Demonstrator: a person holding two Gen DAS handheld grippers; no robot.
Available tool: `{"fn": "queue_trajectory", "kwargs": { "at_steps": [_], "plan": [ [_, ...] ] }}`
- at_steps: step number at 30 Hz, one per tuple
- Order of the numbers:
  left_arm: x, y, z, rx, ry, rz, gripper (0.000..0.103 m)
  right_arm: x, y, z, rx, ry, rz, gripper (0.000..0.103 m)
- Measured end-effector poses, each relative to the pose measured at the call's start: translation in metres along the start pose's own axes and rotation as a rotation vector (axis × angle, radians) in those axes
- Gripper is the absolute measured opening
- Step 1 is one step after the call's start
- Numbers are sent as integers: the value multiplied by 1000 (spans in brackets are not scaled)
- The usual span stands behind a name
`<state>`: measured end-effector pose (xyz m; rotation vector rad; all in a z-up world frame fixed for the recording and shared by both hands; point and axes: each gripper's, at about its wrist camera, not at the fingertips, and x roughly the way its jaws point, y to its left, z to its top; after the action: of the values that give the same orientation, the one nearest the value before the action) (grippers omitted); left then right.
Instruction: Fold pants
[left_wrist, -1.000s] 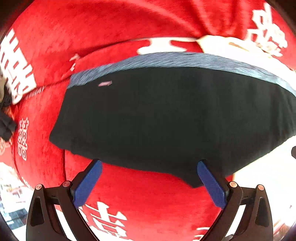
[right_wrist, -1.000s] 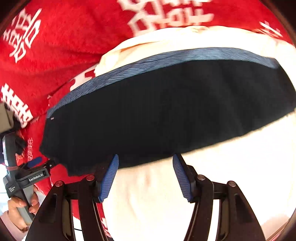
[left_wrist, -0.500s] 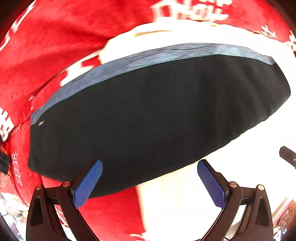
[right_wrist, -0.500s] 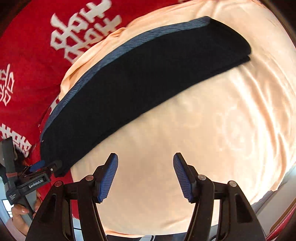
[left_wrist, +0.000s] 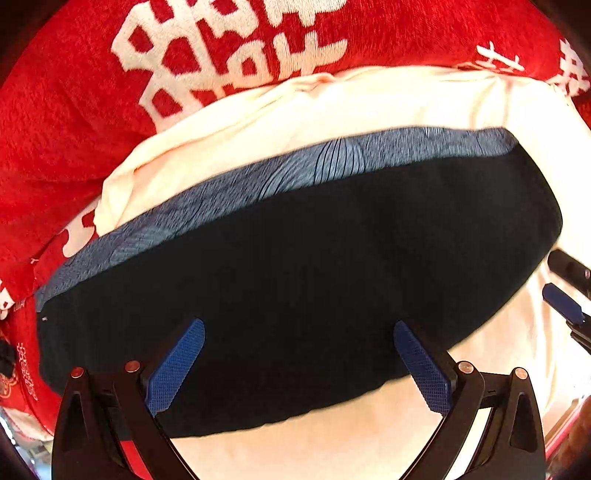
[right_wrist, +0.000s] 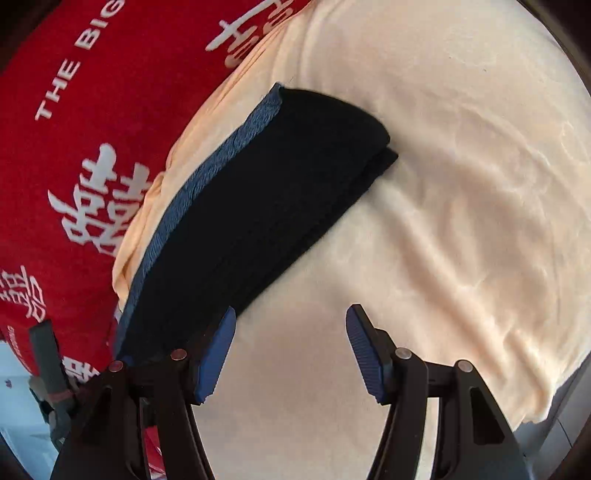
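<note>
I have the pants (left_wrist: 295, 288) lying as a long dark folded band, blue-grey waistband along the far edge, mostly on the cream sheet (left_wrist: 332, 110) with one end running onto the red blanket (left_wrist: 74, 110). My left gripper (left_wrist: 299, 365) hangs straight over the near edge of that band, jaws spread wide with nothing between the pads. My right gripper (right_wrist: 291, 354) is about half open and also empty, poised over bare sheet just beside the pants' near edge. The main risk, as I judge it, is a shallow or uneven pinch: the stacked layers at the end look offset, so a closing jaw could catch only the top layer, or gather the sheet underneath along with the cloth, and the fold would peel open or drag crooked when lifted. With the right gripper off to the side of the fabric, closing where it is would grab sheet alone. The right view shows me what the left cannot: the band's far end (right_wrist: 380, 155), with two layer edges stepping apart, and the sheet's wrinkles beyond. The left view gives the whole length of the waistband and shows the right gripper's tip at the picture's right edge.
</note>
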<state>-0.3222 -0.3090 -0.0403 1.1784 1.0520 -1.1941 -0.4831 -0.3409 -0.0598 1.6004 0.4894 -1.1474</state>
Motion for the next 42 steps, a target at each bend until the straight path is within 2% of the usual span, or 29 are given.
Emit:
{"fn": "queue_trajectory", "kwargs": {
  "at_steps": [4, 5, 7, 9, 13, 15, 16, 17, 18, 24, 33, 36, 37, 38, 39, 40, 42],
  "plan": [
    [-1, -11, 14, -36, -11, 4, 103, 12, -7, 35, 98, -39, 59, 66],
    [-1, -13, 16, -35, -17, 11, 103, 14, -11, 39, 118, -42, 69, 51],
    [4, -18, 18, -19, -32, 30, 103, 21, -16, 46, 145, -22, 76, 6],
    [14, -22, 17, -7, -8, 36, 103, 18, -17, 45, 156, -31, 122, 7],
    [15, -22, 13, -48, -19, -6, 103, 18, -33, 36, 184, -11, 155, 9],
    [17, -19, 13, -49, -20, -21, 103, 20, -45, 32, 221, 1, 164, 21],
    [19, -15, 14, -48, -19, -22, 103, 19, -51, 30, 234, 4, 176, 38],
    [21, -13, 14, -45, -18, -20, 103, 18, -53, 28, 240, 1, 190, 48],
    [22, -12, 14, -43, -19, -17, 103, 16, -57, 27, 241, -2, 206, 49],
    [22, -11, 12, -64, -18, -17, 103, 13, -71, 26, 237, -23, 251, 49],
    [43, 14, 5, -66, -43, -41, 103, 34, -79, 40, 256, -129, 414, 49],
    [41, 19, 2, -66, -44, -38, 103, 39, -74, 47, 274, -119, 451, 50],
    [38, 21, 2, -74, -51, -27, 101, 41, -71, 48, 279, -104, 457, 47],
    [30, 23, 4, -88, -81, -13, 89, 41, -68, 50, 284, -90, 458, 32],
    [23, 24, 5, -92, -107, -15, 84, 39, -65, 51, 284, -84, 458, 22],
    [18, 26, 5, -91, -130, -24, 84, 34, -61, 52, 275, -88, 464, 14],
    [14, 25, 5, -75, -161, -37, 84, 19, -46, 54, 222, -100, 483, 14]
  ]
}}
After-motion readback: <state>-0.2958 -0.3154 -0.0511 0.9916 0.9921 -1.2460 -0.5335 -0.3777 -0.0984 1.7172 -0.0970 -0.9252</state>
